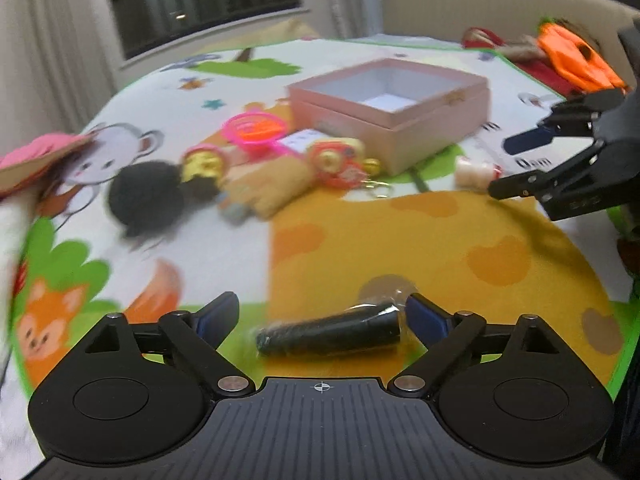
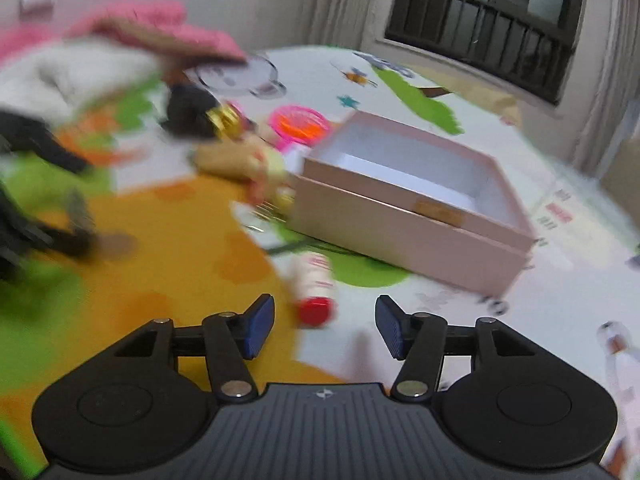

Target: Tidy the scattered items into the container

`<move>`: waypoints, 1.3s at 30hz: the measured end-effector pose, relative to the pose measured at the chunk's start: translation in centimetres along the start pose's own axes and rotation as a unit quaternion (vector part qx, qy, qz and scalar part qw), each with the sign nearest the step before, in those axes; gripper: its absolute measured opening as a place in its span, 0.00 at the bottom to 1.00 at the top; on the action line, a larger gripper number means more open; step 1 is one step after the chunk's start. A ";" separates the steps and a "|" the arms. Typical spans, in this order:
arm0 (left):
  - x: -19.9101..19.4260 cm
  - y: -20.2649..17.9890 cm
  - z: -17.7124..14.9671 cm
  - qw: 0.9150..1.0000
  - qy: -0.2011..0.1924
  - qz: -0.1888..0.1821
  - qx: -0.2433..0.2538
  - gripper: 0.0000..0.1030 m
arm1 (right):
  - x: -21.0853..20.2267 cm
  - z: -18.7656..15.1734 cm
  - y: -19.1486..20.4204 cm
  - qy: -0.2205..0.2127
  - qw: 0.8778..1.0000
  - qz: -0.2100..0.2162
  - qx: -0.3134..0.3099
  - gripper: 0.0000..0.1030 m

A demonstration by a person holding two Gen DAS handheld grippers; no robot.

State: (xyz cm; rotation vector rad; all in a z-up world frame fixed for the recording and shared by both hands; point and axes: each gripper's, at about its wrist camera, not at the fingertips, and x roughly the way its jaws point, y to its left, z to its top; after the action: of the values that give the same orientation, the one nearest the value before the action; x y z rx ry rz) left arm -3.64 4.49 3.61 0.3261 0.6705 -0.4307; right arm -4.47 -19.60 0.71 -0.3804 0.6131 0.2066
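**A:** Grippers both look open and empty to me. Left gripper (image 1: 322,316) has its fingers spread wide either side of a black tube (image 1: 328,334) lying crosswise on the orange patch of the play mat (image 1: 440,248), but neither pad seems to be touching it yet. Right gripper (image 2: 325,326) is spread too, with a small white bottle with a red cap (image 2: 314,288) lying just ahead, nearer its left finger.

**B:** So how would you grab them?

**A:** For the tube I'd get the pads around its middle before squeezing. It looks wrapped in shiny plastic, so I'd guess it could slip. The bottle probably rolls, so centre it between the fingers first.

**B:** And the container?

**A:** Pink box (image 1: 390,98), open top, white inside, looks empty. It sits further back on the mat, with a pile just left of it: pink ring toy (image 1: 256,130), plush (image 1: 260,192), black fluffy ball (image 1: 146,196), red-and-gold charm (image 1: 340,160). Everything's blurry, so the details are hard to read.
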 end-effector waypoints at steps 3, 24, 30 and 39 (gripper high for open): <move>-1.1 0.3 -0.4 1.000 -0.009 0.002 -0.030 0.94 | 0.6 -0.3 -0.2 -0.005 0.995 -0.095 -0.036 0.56; -1.5 0.7 -2.4 0.997 -0.018 0.018 -0.075 0.95 | 4.0 1.9 -3.7 0.036 0.985 0.110 0.127 0.24; 0.1 1.2 -1.7 0.994 -0.006 -0.002 -0.107 0.95 | 1.1 0.9 -3.2 0.032 0.988 0.107 0.108 0.24; 1.4 -0.8 0.1 0.986 0.018 0.035 -0.159 0.94 | -2.5 -0.7 -3.0 0.029 0.990 0.100 0.094 0.24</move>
State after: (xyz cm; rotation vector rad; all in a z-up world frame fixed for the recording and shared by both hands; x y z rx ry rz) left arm -2.98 3.34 2.61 0.0541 0.7495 -0.2459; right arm -5.97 -22.82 2.50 -0.1422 0.7223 0.3270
